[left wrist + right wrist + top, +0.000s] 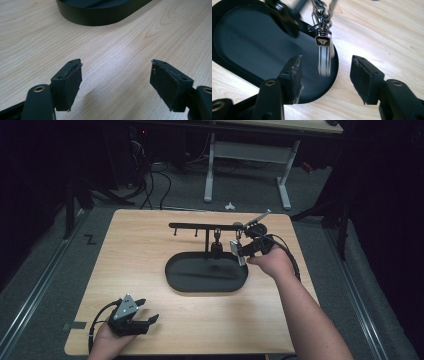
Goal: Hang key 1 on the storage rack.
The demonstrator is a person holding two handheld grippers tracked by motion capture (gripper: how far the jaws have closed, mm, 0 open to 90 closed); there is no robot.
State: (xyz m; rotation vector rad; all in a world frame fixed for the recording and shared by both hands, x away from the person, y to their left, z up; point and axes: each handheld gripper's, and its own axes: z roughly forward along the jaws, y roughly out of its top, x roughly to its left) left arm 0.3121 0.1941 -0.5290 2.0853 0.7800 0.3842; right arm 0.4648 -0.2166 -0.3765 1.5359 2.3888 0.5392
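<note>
I hold my right gripper (pixel 325 80) wide open and empty just before the key fob (pixel 323 56) hanging from the rack (pixel 210 226) over the tray (pixel 175 282), lined up, I judge, for a grasp. My left gripper (pixel 116 85) rests open on the surface (pixel 140 250), out of the way.

Silver keychain (pixel 323 53) hanging upright from black rack (pixel 207 225) — over oval tray (pixel 175 275)

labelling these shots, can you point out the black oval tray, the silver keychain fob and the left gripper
black oval tray (pixel 176 281): high view, bare floor of its left half.
silver keychain fob (pixel 324 60): right gripper view, middle of the striped metal tag.
left gripper (pixel 116 83): left gripper view, midway between its two open fingertips.
</note>
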